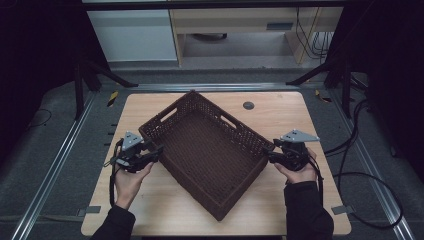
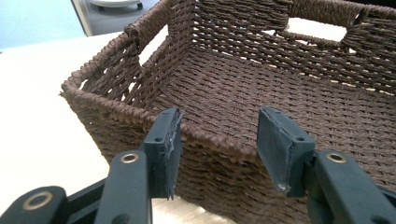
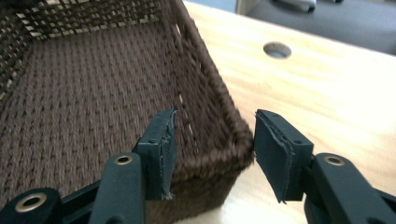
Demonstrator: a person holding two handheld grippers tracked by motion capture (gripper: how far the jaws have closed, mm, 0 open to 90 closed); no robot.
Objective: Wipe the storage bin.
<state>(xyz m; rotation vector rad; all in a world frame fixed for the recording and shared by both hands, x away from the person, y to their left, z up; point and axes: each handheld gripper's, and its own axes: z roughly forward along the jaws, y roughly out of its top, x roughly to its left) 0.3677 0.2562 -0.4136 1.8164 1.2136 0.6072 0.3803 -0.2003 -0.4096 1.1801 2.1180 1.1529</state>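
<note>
Left tongs (image 1: 159,150) and right tongs (image 1: 270,151) agape, flanking basket (image 1: 200,145) rims

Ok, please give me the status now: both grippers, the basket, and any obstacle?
Left gripper open at basket rim. Right gripper open at the opposite corner. Basket empty, sitting diagonally on table. Nothing in the way.

basket (image 1: 210,150) mid table (image 1: 280,112), tools (image 1: 155,152) either side
</note>
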